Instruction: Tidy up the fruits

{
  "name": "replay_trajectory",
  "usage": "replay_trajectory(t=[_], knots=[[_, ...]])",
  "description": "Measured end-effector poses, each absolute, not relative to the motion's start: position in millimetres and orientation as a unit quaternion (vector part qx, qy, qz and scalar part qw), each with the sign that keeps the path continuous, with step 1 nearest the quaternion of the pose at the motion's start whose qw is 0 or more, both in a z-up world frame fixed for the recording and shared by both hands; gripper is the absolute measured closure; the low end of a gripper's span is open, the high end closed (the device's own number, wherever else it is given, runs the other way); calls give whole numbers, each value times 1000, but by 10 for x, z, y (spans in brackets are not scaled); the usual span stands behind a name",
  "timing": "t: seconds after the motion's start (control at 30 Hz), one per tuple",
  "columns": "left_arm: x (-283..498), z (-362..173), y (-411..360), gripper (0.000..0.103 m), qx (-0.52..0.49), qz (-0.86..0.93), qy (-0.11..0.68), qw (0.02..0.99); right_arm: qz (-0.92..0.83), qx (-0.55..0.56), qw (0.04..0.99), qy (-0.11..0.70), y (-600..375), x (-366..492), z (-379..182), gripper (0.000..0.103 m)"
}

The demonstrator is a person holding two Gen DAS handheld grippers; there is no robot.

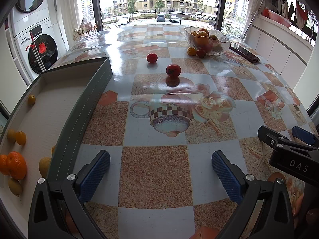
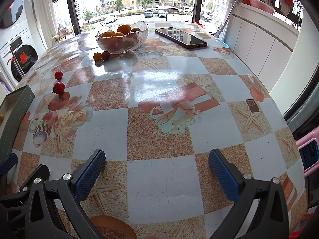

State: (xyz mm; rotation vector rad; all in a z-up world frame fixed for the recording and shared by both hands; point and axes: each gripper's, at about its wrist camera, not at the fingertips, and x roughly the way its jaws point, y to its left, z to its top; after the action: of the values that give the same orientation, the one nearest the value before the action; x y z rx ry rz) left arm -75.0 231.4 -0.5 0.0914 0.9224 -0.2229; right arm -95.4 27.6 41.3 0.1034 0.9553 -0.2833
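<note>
Both tools, left tool (image 1: 160, 171) and right tool (image 2: 157, 169), gape wide, empty, above bench (image 2: 159, 189); two tomatoes (image 1: 173, 70), apparently, beside tray (image 1: 95, 91)

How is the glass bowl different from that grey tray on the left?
The bowl is clear, round and wavy-rimmed; the tray is grey, flat and straight-sided. The bowl's fruit is piled up at the table's far end; the tray's fruit lies scattered, near the left gripper. Both hold oranges.
</note>
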Motion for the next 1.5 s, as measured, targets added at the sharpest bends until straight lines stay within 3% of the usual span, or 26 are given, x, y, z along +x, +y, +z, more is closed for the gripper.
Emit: replay_trajectory(t=[1.5], knots=[[-749, -6, 2318, 1, 43, -108, 444, 889, -135, 49, 874, 464, 274, -928, 408, 0]])
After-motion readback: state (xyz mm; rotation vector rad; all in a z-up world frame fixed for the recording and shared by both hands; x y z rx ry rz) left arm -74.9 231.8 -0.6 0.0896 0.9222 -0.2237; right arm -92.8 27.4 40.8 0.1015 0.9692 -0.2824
